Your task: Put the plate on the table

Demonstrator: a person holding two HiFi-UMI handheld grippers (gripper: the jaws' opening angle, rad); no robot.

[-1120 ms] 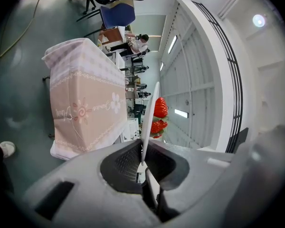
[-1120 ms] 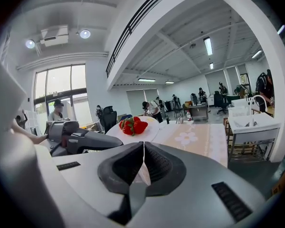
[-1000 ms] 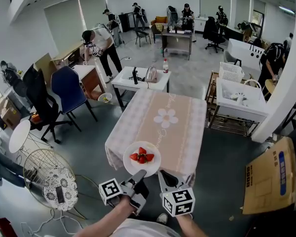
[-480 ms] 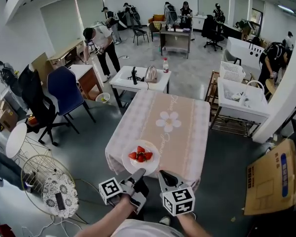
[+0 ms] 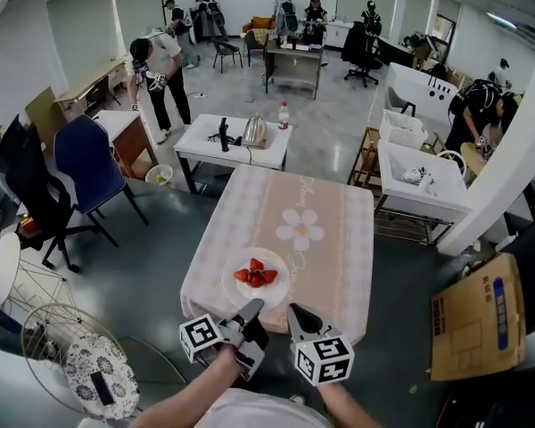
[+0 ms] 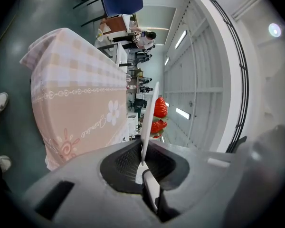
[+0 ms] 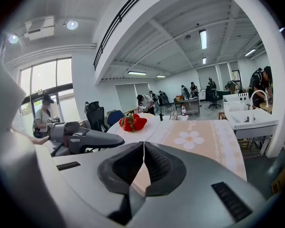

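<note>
Left tongs (image 5: pixel 252 308) are gripping the round white plate (image 5: pixel 269 294) by its rim above the pink-clothed desk (image 5: pixel 330 239); right tongs (image 5: pixel 296 313) are sitting closed, empty. Set-down is likely nearing, needing a level lowering.

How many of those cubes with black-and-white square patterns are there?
2. One cube sits on the left gripper, which holds the plate; the other cube on the right gripper beside it. None appears hidden.

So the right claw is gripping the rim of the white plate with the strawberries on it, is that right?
Not quite: it is the left claw that grips the rim of the white plate with the strawberries on it. The left gripper view shows the rim pinched between its jaws, while the right claw is shut on nothing.
</note>
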